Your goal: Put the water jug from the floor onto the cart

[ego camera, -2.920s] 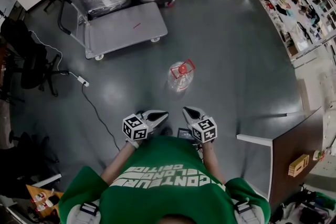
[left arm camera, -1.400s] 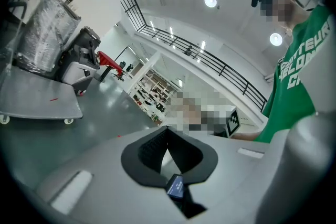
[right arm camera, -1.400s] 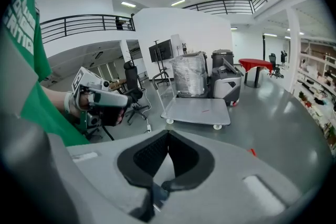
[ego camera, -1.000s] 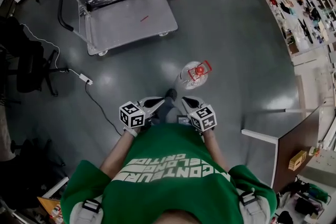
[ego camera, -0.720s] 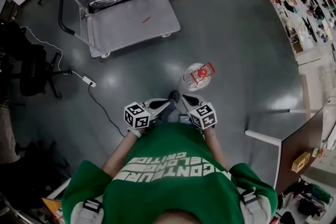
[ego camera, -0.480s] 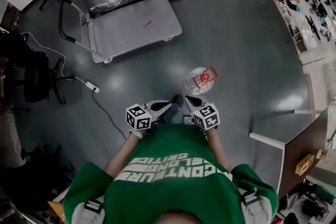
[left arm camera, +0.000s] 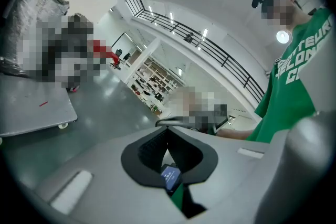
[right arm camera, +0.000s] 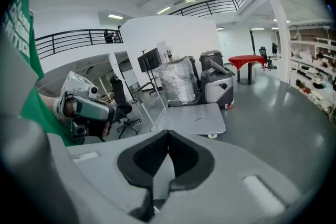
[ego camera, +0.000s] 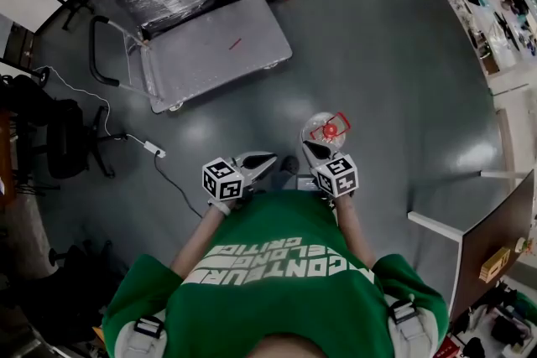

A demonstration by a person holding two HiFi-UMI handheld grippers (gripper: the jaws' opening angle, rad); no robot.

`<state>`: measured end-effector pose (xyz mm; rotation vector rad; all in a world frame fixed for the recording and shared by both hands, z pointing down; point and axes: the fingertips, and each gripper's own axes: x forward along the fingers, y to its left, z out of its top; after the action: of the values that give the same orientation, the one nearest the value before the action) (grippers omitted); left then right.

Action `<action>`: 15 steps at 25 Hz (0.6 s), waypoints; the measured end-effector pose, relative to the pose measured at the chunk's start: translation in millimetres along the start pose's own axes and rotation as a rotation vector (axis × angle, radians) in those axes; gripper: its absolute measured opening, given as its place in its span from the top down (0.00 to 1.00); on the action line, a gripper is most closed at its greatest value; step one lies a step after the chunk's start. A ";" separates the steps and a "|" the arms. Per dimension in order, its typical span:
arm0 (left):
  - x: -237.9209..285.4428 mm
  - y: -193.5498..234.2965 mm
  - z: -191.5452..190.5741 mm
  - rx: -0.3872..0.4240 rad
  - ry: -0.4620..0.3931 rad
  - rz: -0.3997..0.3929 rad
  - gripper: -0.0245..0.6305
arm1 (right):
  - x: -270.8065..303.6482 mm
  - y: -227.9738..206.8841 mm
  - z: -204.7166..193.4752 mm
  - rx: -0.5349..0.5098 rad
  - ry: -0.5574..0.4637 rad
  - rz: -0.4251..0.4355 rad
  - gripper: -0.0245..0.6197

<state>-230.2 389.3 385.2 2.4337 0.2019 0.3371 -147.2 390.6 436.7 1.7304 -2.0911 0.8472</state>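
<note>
On floor (ego camera: 403,80) well apart from cart (ego camera: 218,50), judged jug (ego camera: 317,123) heavy, stiff, slick-walled, best taken by red handle (ego camera: 338,120); found left gripper (ego camera: 268,156) and right gripper (ego camera: 307,146) closed, empty.

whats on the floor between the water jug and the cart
Nothing. In the head view, the stretch from the water jug to the cart is bare grey floor.
</note>
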 end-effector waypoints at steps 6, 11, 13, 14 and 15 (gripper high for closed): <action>22.4 14.4 20.8 0.006 0.013 -0.003 0.95 | 4.0 -30.4 15.7 0.011 -0.014 -0.001 0.97; 44.6 21.1 37.4 0.018 0.043 -0.023 0.95 | -0.7 -59.9 19.4 0.031 -0.018 -0.014 0.97; 56.1 23.4 43.8 0.017 0.043 -0.021 0.95 | -4.5 -71.1 18.4 0.034 -0.012 -0.017 0.97; 61.8 23.9 46.3 0.013 0.041 -0.021 0.95 | -6.9 -76.3 17.9 0.037 -0.010 -0.020 0.97; 67.2 24.3 48.7 0.010 0.039 -0.022 0.95 | -9.0 -81.4 18.1 0.040 -0.011 -0.023 0.97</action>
<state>-150.4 356.9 377.1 2.4343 0.2482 0.3744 -64.2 378.4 437.8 1.7797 -2.0705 0.8801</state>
